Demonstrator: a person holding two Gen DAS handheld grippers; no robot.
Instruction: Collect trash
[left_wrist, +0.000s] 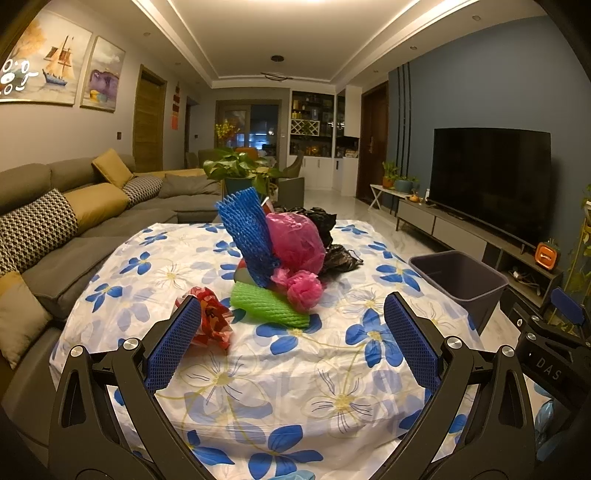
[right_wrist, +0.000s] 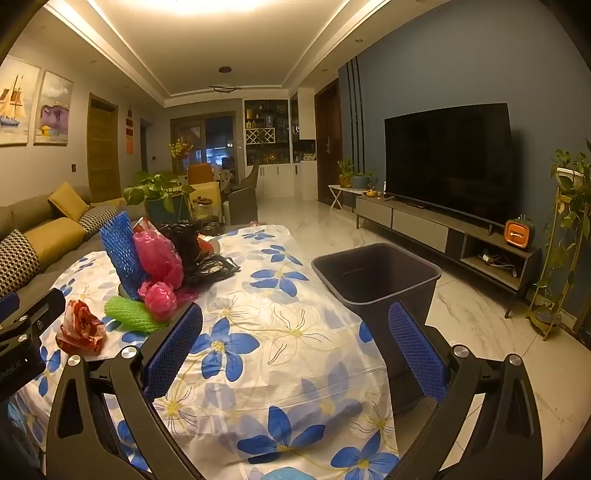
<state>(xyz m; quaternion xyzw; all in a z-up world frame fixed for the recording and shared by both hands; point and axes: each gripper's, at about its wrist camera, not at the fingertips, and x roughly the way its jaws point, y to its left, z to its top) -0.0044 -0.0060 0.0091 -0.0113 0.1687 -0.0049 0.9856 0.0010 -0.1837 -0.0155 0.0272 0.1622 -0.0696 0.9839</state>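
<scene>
A pile of trash lies mid-table on the flowered cloth (left_wrist: 295, 369): a blue foam net (left_wrist: 249, 236), a pink plastic bag (left_wrist: 295, 242), a small pink wad (left_wrist: 304, 290), a green foam net (left_wrist: 267, 304), black bags (left_wrist: 332, 240) and a crumpled red wrapper (left_wrist: 212, 323). My left gripper (left_wrist: 291, 339) hovers open over the near table, its left pad beside the red wrapper. My right gripper (right_wrist: 295, 347) is open too, above the table's right edge, holding nothing. A dark empty bin (right_wrist: 376, 277) stands on the floor right of the table. The same pile (right_wrist: 155, 266) sits left in the right wrist view.
A grey sofa (left_wrist: 74, 229) with cushions runs along the left. A TV (right_wrist: 447, 166) on a low cabinet (right_wrist: 443, 229) lines the right wall. A potted plant (left_wrist: 240, 170) stands behind the table. A plant stand (right_wrist: 565, 236) is at far right. Marble floor lies between table and cabinet.
</scene>
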